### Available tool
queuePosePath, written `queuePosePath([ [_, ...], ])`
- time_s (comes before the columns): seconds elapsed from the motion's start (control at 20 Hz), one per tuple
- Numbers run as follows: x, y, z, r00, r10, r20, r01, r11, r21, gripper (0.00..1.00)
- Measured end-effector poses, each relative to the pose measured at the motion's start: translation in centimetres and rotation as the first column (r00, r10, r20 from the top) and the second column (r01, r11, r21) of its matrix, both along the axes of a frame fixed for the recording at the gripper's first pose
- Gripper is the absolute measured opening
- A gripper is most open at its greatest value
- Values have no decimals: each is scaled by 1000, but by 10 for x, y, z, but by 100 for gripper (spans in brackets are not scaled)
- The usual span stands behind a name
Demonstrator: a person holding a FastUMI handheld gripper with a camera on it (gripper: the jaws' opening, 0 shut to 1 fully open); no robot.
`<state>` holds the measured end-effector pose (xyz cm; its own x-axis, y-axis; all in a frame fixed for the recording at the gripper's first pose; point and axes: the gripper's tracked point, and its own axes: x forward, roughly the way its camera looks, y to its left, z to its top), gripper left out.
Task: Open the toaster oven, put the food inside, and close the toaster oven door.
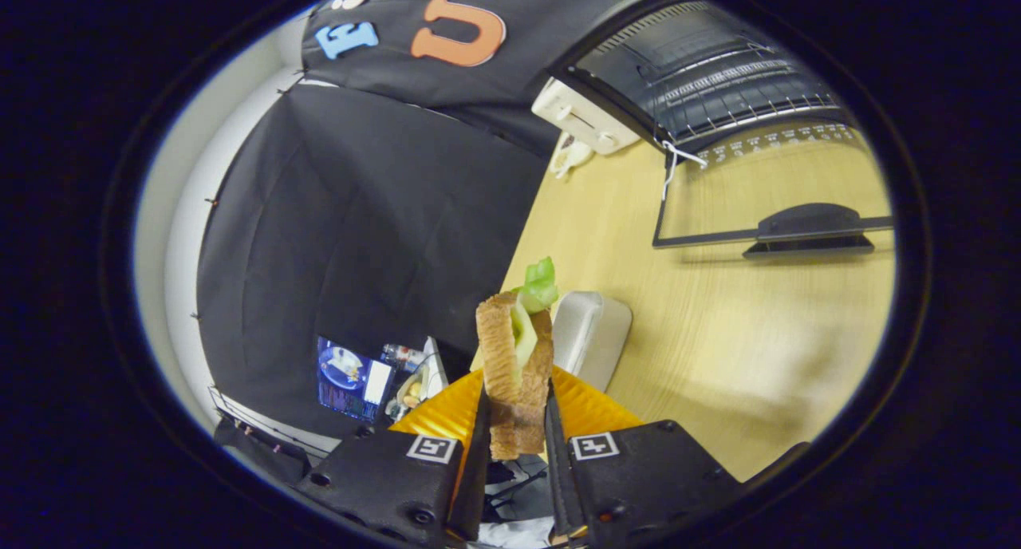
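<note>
My gripper (517, 421) is shut on a sandwich (514, 365), both fingers pressing its brown bread slices, with green lettuce (540, 284) poking out of its far end. The sandwich is lifted above an orange ridged plate (586, 409) just beyond the fingers. Far ahead stands the toaster oven (702, 78) with a white control panel (581, 116). Its glass door (766, 190) lies folded down flat onto the wooden table (718, 333), and its dark handle (810, 228) faces me. The wire rack inside (742, 94) is exposed.
A white rounded tray (590, 333) sits beside the orange plate on the table. A small white object (568, 156) lies by the oven's control side. Black cloth (367, 238) drapes beside the table, and a lit screen (351, 380) glows below it.
</note>
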<state>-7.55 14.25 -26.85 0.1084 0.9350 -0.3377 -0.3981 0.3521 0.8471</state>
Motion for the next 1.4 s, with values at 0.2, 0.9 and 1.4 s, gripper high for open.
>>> queuePosePath([
  [0.2,18,-9,5,988,-132,75,127,990,65,38],
  [0.9,144,-102,15,594,-800,-82,786,556,269,38],
  [1.4,261,-137,-7,298,-929,-220,946,257,195,38],
])
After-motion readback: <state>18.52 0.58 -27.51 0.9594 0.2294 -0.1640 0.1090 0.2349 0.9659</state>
